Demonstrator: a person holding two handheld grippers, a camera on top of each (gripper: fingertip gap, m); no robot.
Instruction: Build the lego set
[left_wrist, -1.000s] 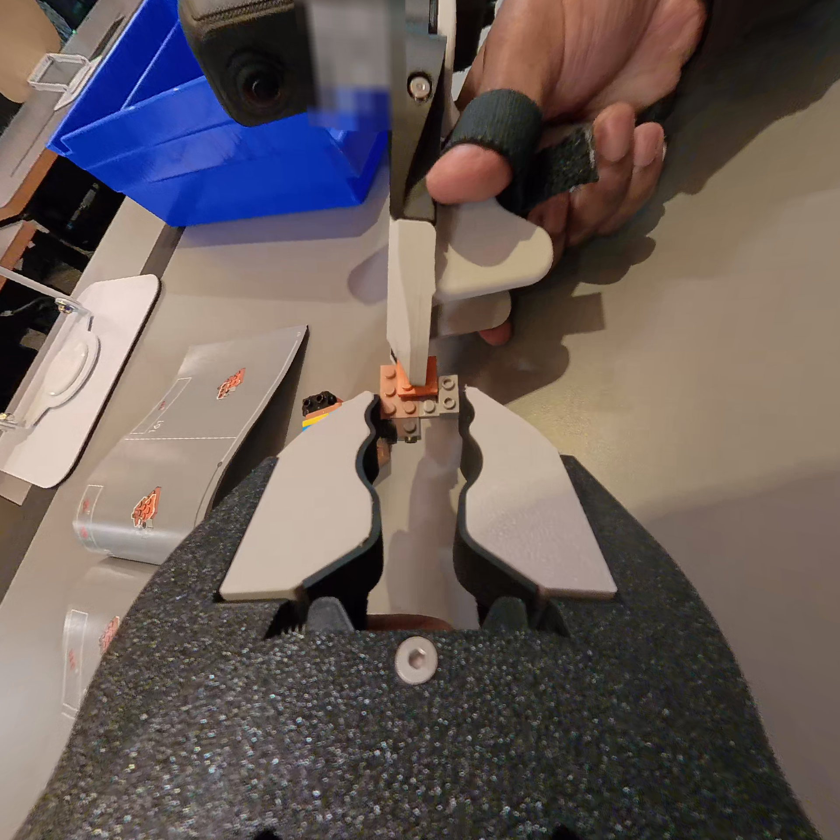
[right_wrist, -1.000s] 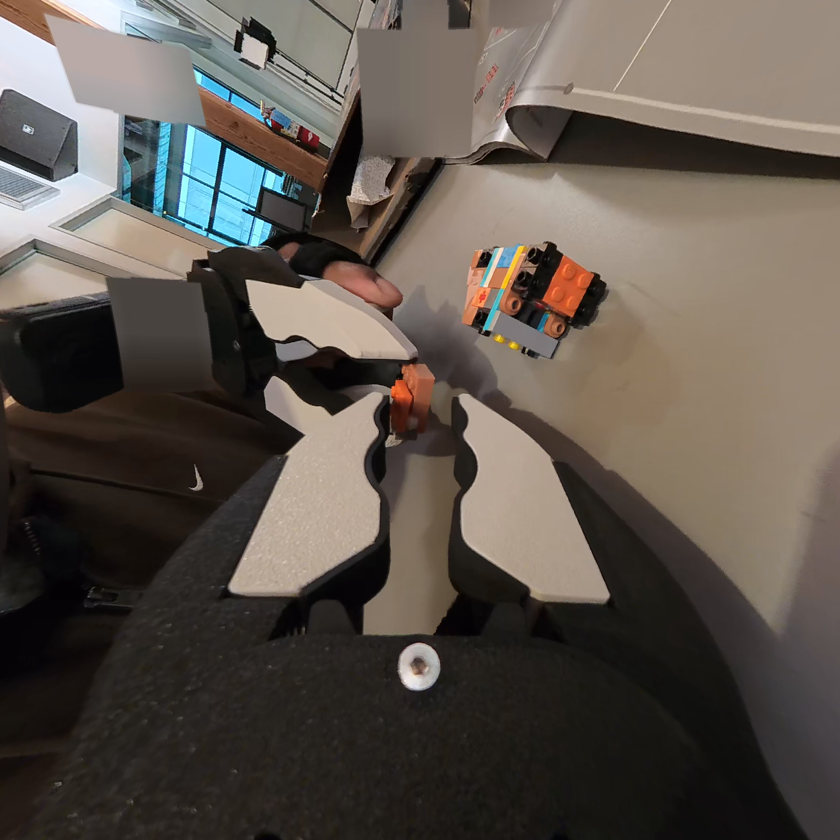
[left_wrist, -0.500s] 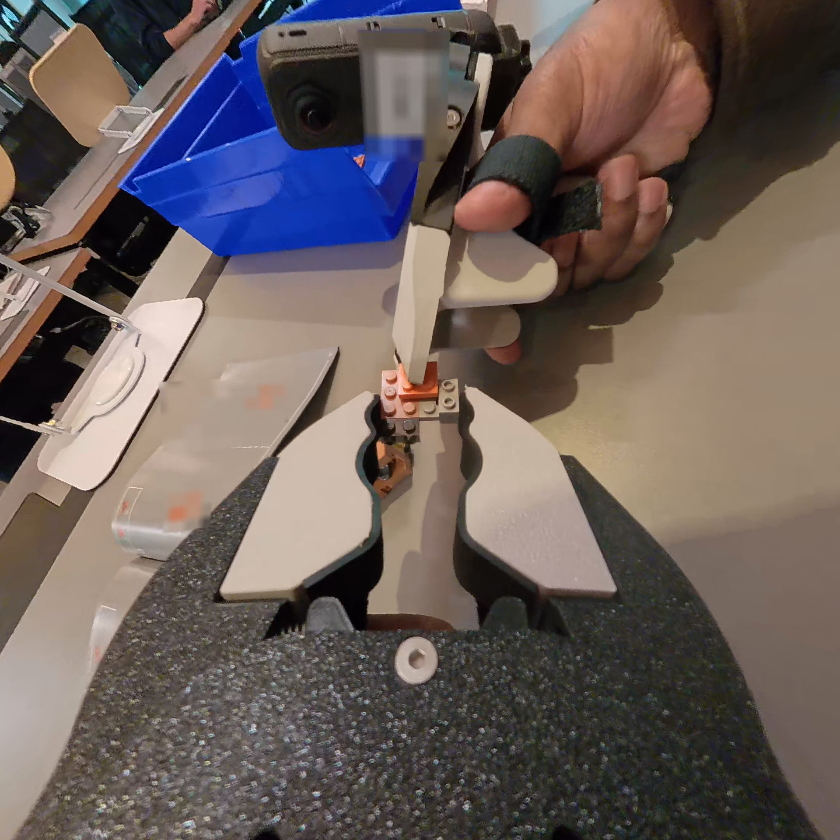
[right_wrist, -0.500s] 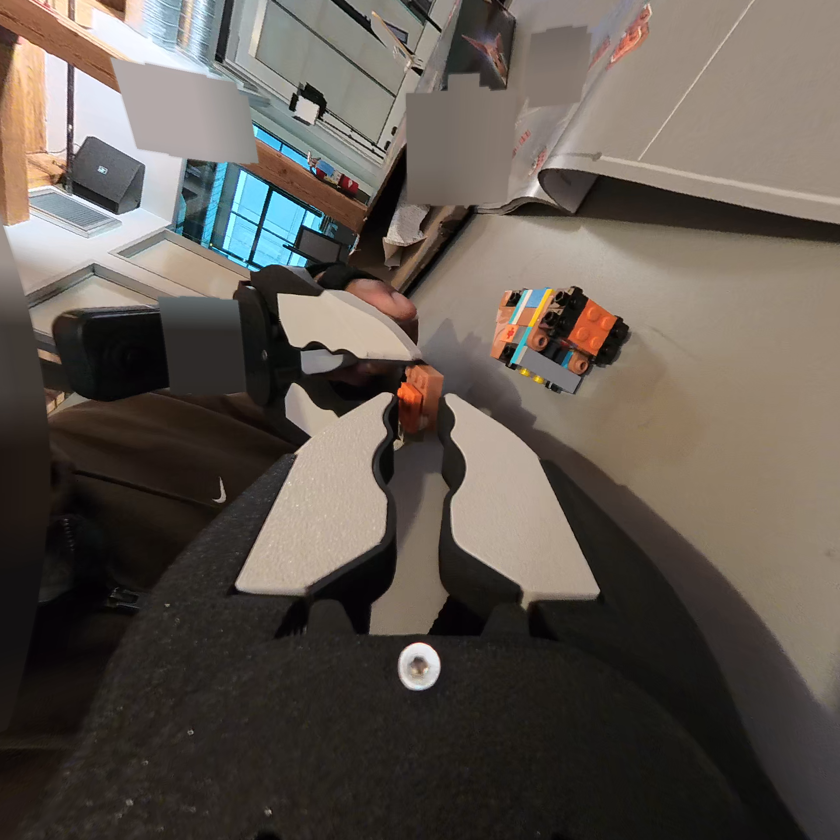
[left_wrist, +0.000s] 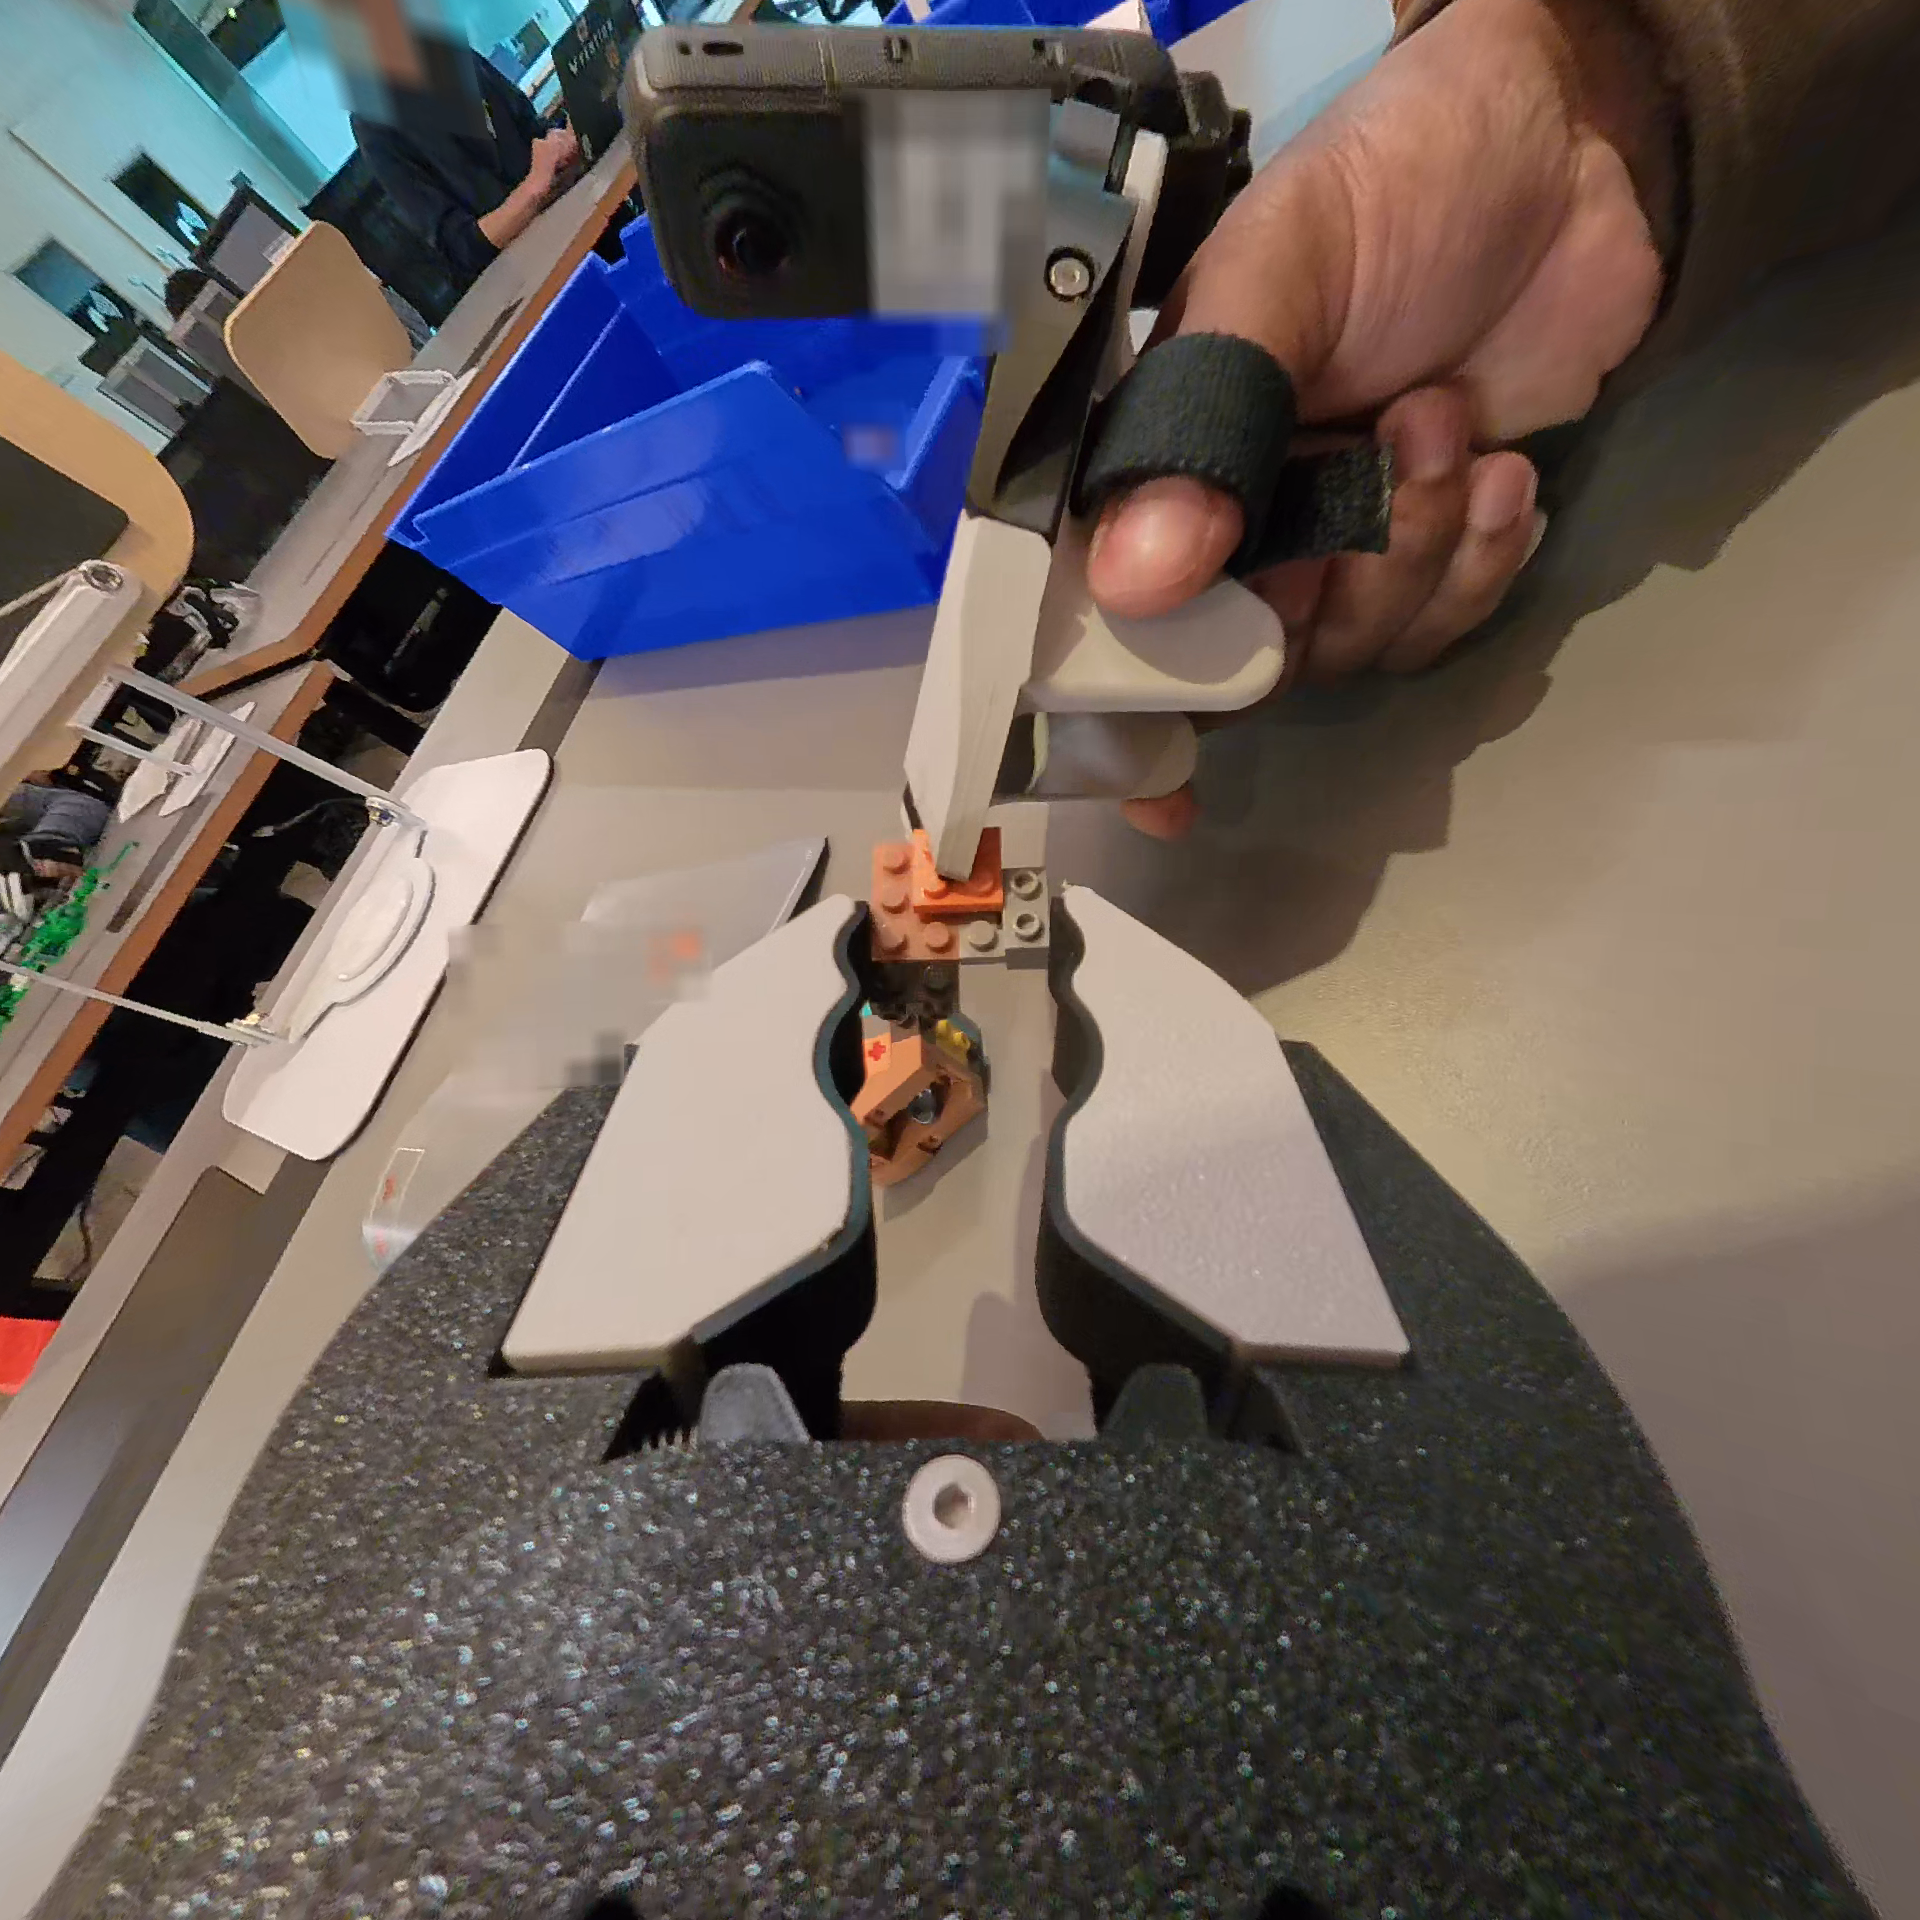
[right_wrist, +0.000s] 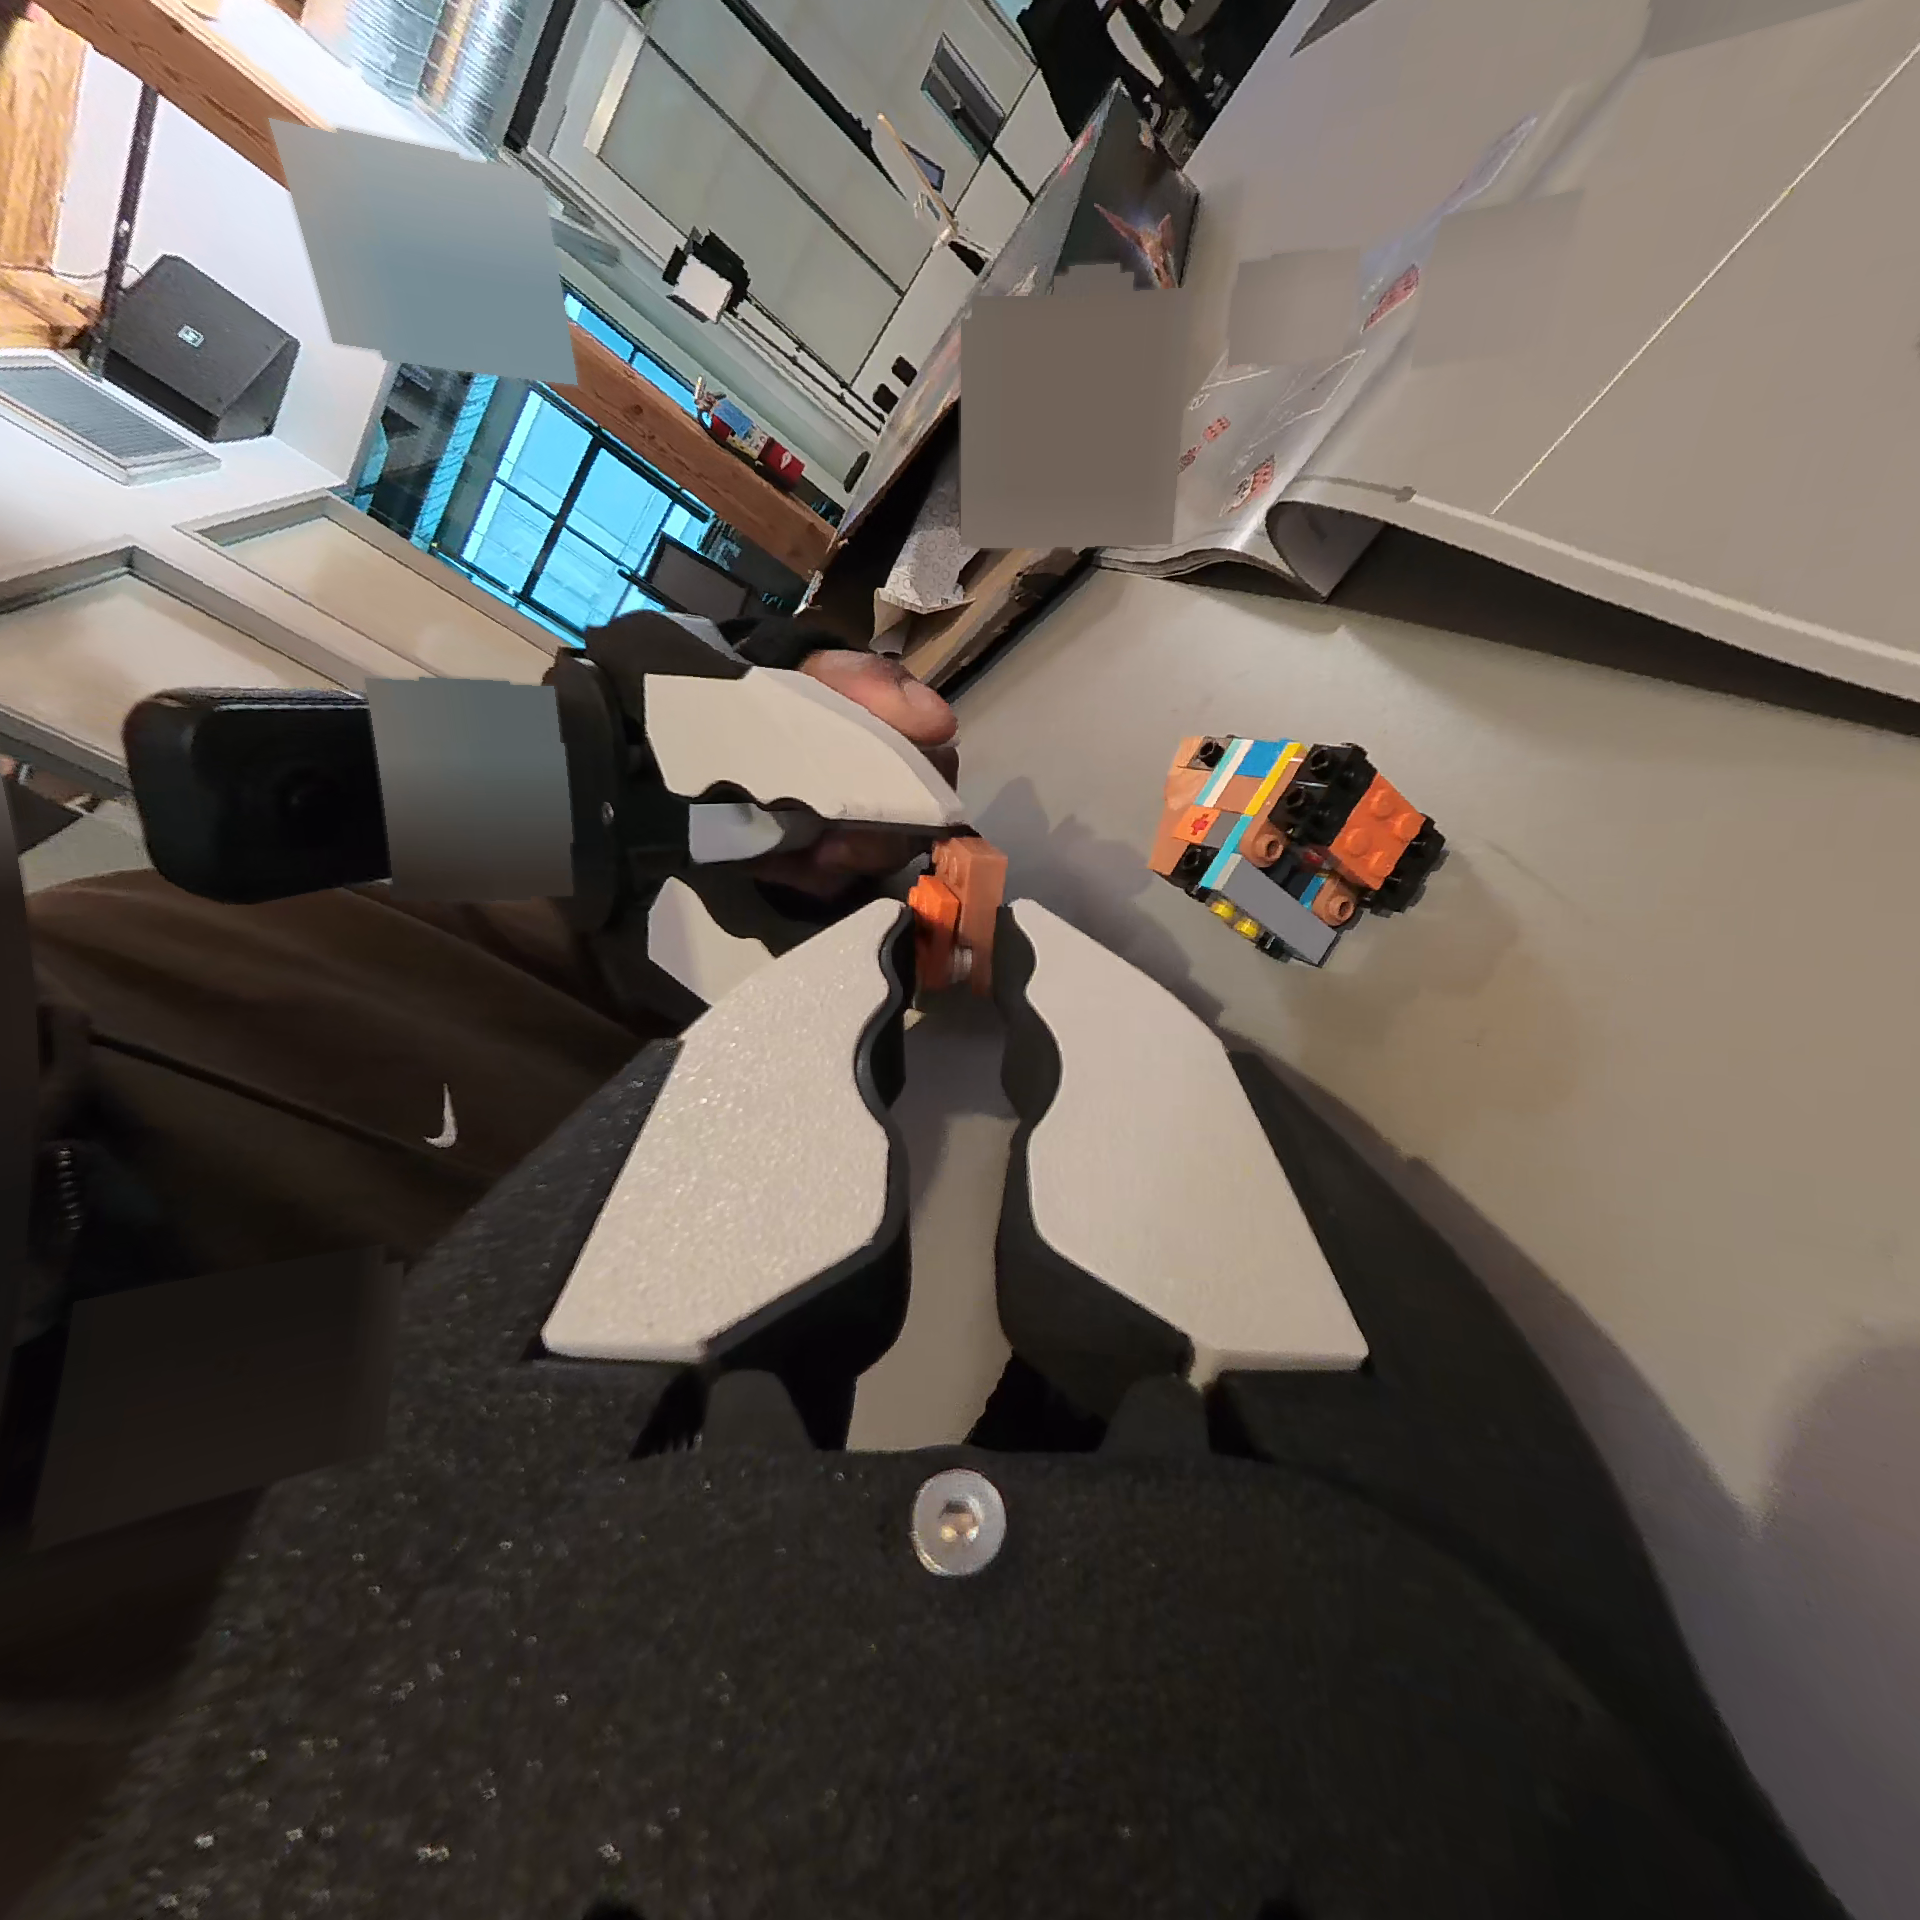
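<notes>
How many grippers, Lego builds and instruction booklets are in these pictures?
Grippers: 2, the left gripper and the right gripper, both shut on the small build.
Lego builds: 2, the small build and the larger build lying on the table.
Instruction booklets: 1, the booklet lying open.
Total: 5.

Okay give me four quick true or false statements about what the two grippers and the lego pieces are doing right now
1. The left gripper holds a small stack of brown and grey plates. True.
2. The right gripper is closed on the orange plate. True.
3. The multicoloured lego build is held in a gripper. False: it lies on the table, apart from both.
4. The blue bins are red. False: they are blue.
</notes>
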